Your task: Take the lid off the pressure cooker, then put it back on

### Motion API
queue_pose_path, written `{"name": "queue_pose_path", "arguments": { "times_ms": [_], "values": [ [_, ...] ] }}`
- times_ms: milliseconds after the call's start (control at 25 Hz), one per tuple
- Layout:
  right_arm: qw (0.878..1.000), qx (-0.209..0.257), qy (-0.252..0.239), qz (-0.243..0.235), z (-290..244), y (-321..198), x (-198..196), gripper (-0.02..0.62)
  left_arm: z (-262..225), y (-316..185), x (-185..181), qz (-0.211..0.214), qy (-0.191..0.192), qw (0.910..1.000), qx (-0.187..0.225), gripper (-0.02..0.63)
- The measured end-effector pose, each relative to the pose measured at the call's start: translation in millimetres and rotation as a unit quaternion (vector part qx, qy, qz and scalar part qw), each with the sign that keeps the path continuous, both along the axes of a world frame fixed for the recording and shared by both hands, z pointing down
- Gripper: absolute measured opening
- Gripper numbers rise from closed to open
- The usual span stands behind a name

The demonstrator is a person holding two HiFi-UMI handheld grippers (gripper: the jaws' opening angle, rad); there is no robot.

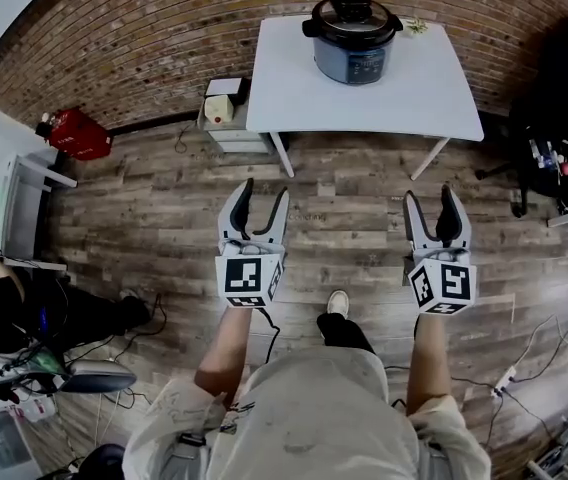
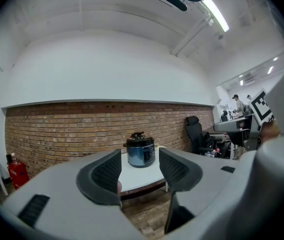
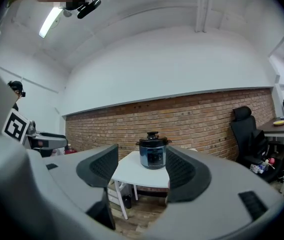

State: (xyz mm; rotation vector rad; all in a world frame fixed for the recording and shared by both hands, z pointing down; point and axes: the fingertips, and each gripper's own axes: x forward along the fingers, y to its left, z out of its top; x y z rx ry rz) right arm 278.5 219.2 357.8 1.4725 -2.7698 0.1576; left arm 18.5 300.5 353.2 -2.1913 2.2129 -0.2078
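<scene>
A dark pressure cooker [image 1: 353, 40] with its black lid [image 1: 352, 12] on stands on a white table [image 1: 294, 93] against the brick wall. It shows far off between the jaws in the left gripper view, pressure cooker [image 2: 141, 151], and in the right gripper view, pressure cooker [image 3: 153, 153]. My left gripper [image 1: 260, 201] and right gripper [image 1: 430, 204] are held level over the wooden floor, well short of the table. Both are open with nothing between their fingers.
A small white drawer unit [image 1: 226, 118] stands at the table's left. A red canister [image 1: 76, 134] sits by the wall at left. A black office chair [image 1: 554, 108] and desk clutter fill the right side. Cables [image 1: 554, 348] trail on the floor.
</scene>
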Motion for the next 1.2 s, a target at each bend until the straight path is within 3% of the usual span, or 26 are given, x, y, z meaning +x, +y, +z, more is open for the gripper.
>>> {"name": "queue_pose_path", "arguments": {
  "times_ms": [360, 560, 800, 1200],
  "values": [
    [1.000, -0.006, -0.008, -0.002, 4, -69, 18, 0.308, 1, -71, 13, 0.003, -0.003, 1.0000, -0.007, 0.252],
    [1.000, -0.006, -0.010, 0.000, -3, -108, 8, 0.307, -8, -109, 1, 0.004, 0.000, 1.0000, -0.004, 0.252],
    [1.000, 0.012, -0.013, -0.002, -10, -114, 16, 0.307, -10, -113, 8, -0.003, -0.001, 0.9999, 0.011, 0.247],
    [0.999, 0.028, -0.015, 0.012, -15, -207, -41, 0.307, -6, -214, -55, 0.005, 0.008, 0.9992, 0.038, 0.245]
  ]
}}
